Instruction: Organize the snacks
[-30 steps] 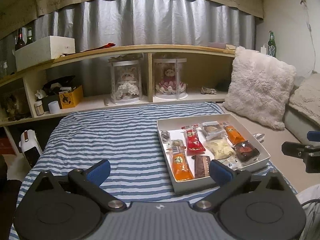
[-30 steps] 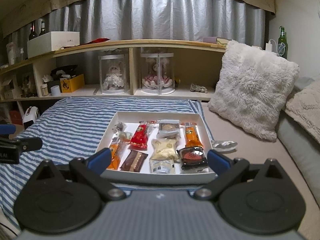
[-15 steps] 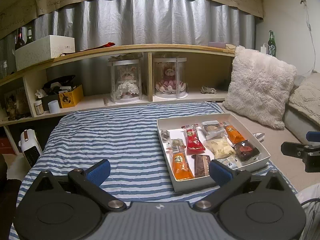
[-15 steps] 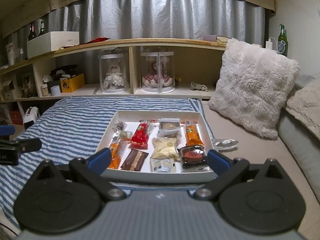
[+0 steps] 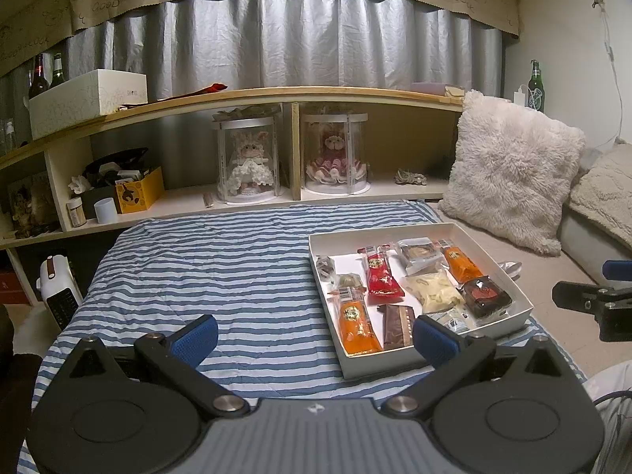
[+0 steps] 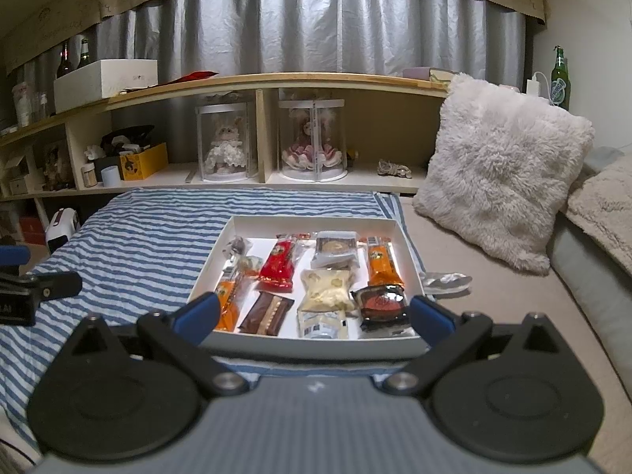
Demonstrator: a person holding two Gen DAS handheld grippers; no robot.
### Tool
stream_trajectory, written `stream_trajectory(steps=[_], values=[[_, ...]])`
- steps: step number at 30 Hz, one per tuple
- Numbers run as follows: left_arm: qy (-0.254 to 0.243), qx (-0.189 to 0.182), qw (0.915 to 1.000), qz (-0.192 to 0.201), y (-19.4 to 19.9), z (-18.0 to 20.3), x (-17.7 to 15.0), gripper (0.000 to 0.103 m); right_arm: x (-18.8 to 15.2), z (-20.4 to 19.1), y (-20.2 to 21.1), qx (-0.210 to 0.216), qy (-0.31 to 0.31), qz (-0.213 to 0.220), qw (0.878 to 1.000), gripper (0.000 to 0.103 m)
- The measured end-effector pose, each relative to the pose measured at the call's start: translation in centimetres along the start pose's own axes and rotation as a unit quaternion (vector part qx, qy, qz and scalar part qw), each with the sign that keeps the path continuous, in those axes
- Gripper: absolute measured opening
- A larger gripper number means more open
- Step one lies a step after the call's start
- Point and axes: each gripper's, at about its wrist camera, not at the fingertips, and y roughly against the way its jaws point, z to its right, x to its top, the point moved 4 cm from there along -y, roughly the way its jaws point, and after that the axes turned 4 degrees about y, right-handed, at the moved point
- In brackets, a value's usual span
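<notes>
Left gripper: the black two-finger left gripper with blue pads (image 5: 315, 337) is hovering low over the blue-and-white striped bedspread (image 5: 221, 268), jaws spread wide, nothing between them.
Right gripper: the matching black right gripper with blue pads (image 6: 314, 314) is hanging just short of the tray's near wall, fingers standing wide apart and gripping nothing.
Tray: the shallow white rectangular cardboard tray (image 6: 316, 343) is sitting on the bedspread's right edge, beside the beige mattress.
Snacks: everything is lying flat inside the tray. The red foil sachet (image 6: 279, 264) is resting mid-tray; the orange sachet at the back right (image 6: 380, 262) is lying beside it, with a second orange sachet at the front left (image 5: 356, 323).
More snacks: the brown chocolate bar wrapper (image 6: 267, 312) is lying at the front, the clear bag of pale yellow crisps (image 6: 327, 290) in the centre, the dark round cake in clear wrap (image 6: 382, 302) at the front right.
Outside the tray: a crumpled silver wrapper (image 6: 446, 279) is lying on the mattress just beside the tray's right wall.
Backdrop: a fluffy cream cushion (image 6: 501, 173) is leaning behind.
</notes>
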Motion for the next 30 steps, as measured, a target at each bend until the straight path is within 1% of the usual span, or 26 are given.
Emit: stream_trajectory(steps=[30], values=[[0.001,0.0,1.0,-0.001,0.1,0.18,-0.18,0.103,-0.12,0.18,-0.11,0.002,0.005,-0.003,1.0,0.102]])
